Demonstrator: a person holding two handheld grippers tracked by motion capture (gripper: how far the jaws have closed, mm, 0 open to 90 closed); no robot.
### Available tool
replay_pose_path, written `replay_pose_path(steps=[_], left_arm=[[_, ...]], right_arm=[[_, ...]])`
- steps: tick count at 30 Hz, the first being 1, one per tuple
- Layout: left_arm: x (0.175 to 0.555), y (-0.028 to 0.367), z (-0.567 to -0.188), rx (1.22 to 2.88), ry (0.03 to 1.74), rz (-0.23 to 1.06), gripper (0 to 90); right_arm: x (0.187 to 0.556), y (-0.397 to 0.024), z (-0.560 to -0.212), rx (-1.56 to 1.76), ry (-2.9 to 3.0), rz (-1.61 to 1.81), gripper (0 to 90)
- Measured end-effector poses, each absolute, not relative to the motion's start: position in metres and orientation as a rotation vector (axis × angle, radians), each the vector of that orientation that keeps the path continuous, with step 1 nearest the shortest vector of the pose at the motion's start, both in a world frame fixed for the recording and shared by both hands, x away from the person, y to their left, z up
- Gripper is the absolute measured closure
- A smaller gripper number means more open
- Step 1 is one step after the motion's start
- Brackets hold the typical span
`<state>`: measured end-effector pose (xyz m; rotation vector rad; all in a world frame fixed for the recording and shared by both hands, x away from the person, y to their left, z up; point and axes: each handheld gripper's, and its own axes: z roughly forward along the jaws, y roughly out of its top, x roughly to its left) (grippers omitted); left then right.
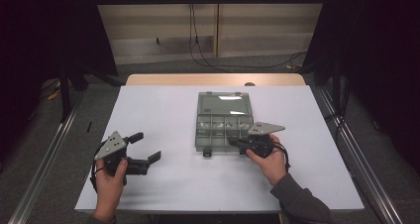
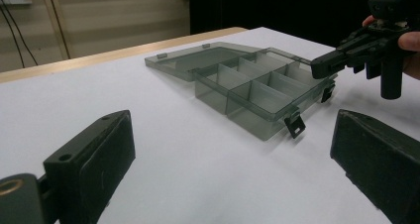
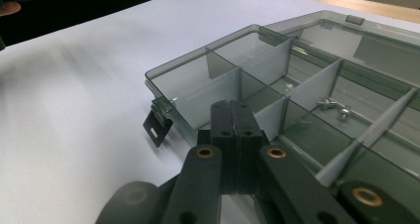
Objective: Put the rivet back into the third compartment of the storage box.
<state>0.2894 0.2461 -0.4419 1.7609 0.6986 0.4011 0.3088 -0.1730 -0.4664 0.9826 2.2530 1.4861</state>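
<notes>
An open, smoke-tinted compartment box (image 1: 222, 121) lies mid-table, its lid folded flat on the far side. The right gripper (image 1: 236, 143) – jaws pressed together, gripping nothing – hovers over the box's near right corner, probably ready to poke or nudge it. The left gripper (image 1: 147, 147) waits near-left, jaws spread wide and empty.

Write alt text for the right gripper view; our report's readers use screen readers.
The right gripper shows its two black jaws pressed together at the near edge of an open, smoky-clear compartment box on a white table. Dividers split the box into cells; one holds small metal parts. A dark latch hangs from the box's front wall.
</notes>
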Motion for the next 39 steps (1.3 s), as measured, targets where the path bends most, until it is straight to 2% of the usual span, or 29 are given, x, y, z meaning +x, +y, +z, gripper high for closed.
replay_pose_path(steps=[6, 26, 39], left_arm=[[0.289, 0.246, -0.442, 1.758, 0.698, 0.404, 3.4], [0.289, 0.242, -0.443, 1.762, 0.698, 0.392, 3.4], [0.294, 0.238, -0.444, 1.76, 0.71, 0.374, 3.3]], right_arm=[[0.307, -0.169, -0.468, 0.993, 2.268, 1.473, 90.0], [0.299, -0.203, -0.468, 1.056, 2.228, 1.418, 90.0], [0.298, -0.206, -0.473, 1.044, 2.217, 1.421, 90.0]])
